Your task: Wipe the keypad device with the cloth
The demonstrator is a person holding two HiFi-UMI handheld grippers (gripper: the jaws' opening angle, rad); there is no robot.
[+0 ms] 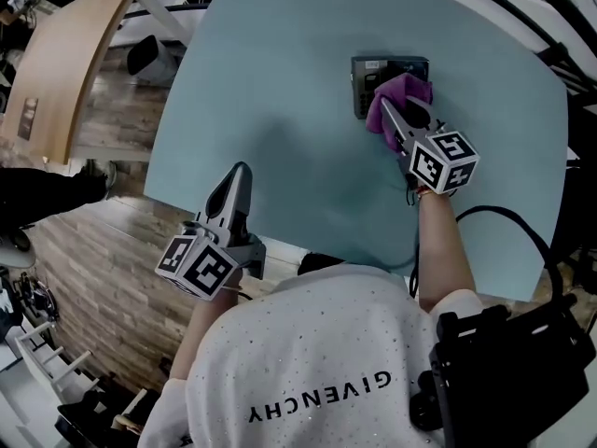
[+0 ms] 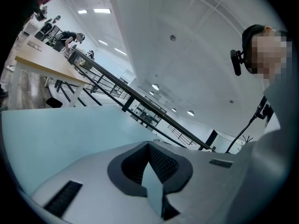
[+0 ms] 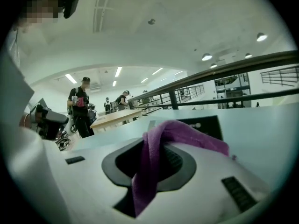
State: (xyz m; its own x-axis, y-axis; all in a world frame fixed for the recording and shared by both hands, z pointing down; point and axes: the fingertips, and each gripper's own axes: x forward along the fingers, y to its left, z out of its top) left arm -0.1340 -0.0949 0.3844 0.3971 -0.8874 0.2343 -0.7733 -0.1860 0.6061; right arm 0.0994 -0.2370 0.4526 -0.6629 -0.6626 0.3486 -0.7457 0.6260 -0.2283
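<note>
The right claw (image 1: pixel 394 115) is pinching the purple cloth (image 1: pixel 401 93). In the right gripper view a fold of it runs up between the jaws and spills over the tips (image 3: pixel 156 141) as a loose wad (image 3: pixel 187 134). That wad lies on the near part of the keypad device (image 1: pixel 384 66), a dark, flat rectangle lying towards the far side of the pale teal desk (image 1: pixel 280 101).

The left claw (image 1: pixel 240 171) hangs over the desk's near edge, well apart from the device. Its jaws are pressed together with nothing between them, and only a sliver of the desk's colour shows at their root in the left gripper view (image 2: pixel 150 146).

The cloth looks soft, light and limp, so it will probably bunch and drag rather than lie flat. It seems best held by a fold as it is now, with enough left beyond the tips to pad the stroke.

The device looks stiff and light. On this smooth desk it may slide under a firm wipe, so light pressure seems wise, or the free claw could steady an edge.
</note>
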